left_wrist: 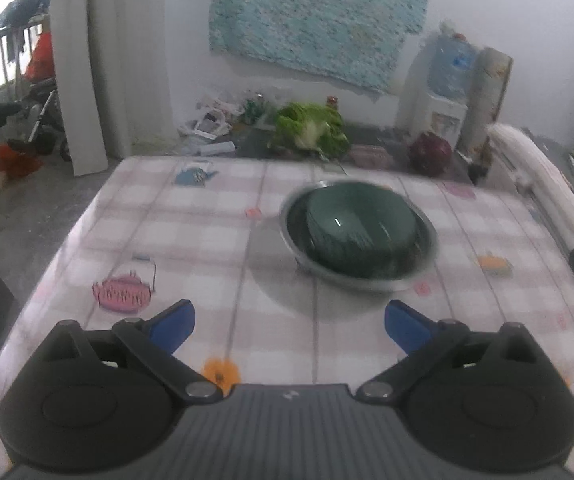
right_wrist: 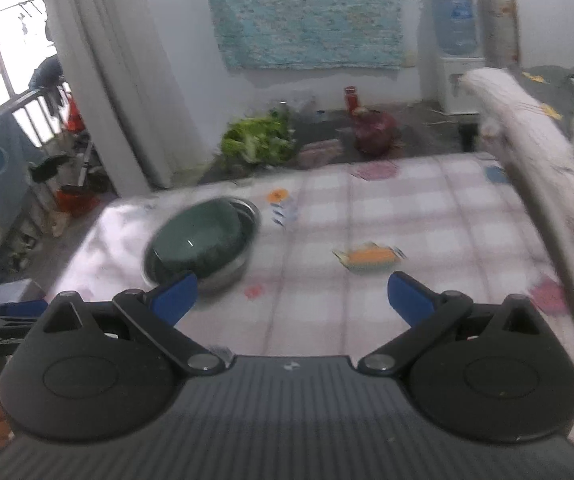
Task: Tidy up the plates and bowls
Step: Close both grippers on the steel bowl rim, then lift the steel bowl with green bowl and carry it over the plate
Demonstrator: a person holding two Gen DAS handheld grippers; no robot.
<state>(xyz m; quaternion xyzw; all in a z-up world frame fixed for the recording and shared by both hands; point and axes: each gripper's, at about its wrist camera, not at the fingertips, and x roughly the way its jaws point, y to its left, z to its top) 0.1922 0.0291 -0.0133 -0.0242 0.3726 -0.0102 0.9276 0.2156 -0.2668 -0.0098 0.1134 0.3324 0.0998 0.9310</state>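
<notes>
A dark green bowl [left_wrist: 361,226] sits inside a shallow steel basin [left_wrist: 367,280] on the pink checked tablecloth [left_wrist: 207,240]. My left gripper [left_wrist: 289,326] hangs open just short of the basin, blue fingertips wide apart, nothing between them. In the right wrist view the same green bowl [right_wrist: 199,238] and steel basin [right_wrist: 243,262] lie to the left. My right gripper [right_wrist: 291,296] is open and empty over the cloth, its left fingertip [right_wrist: 175,296] overlapping the basin's near edge in the picture. Both views are blurred.
Beyond the table's far edge, leafy greens [left_wrist: 313,130], a dark red round thing [left_wrist: 431,152], papers and a water dispenser [left_wrist: 447,92] stand on the floor by the wall. A white rolled cloth [right_wrist: 535,152] lines the table's right side. A curtain [left_wrist: 99,60] hangs at left.
</notes>
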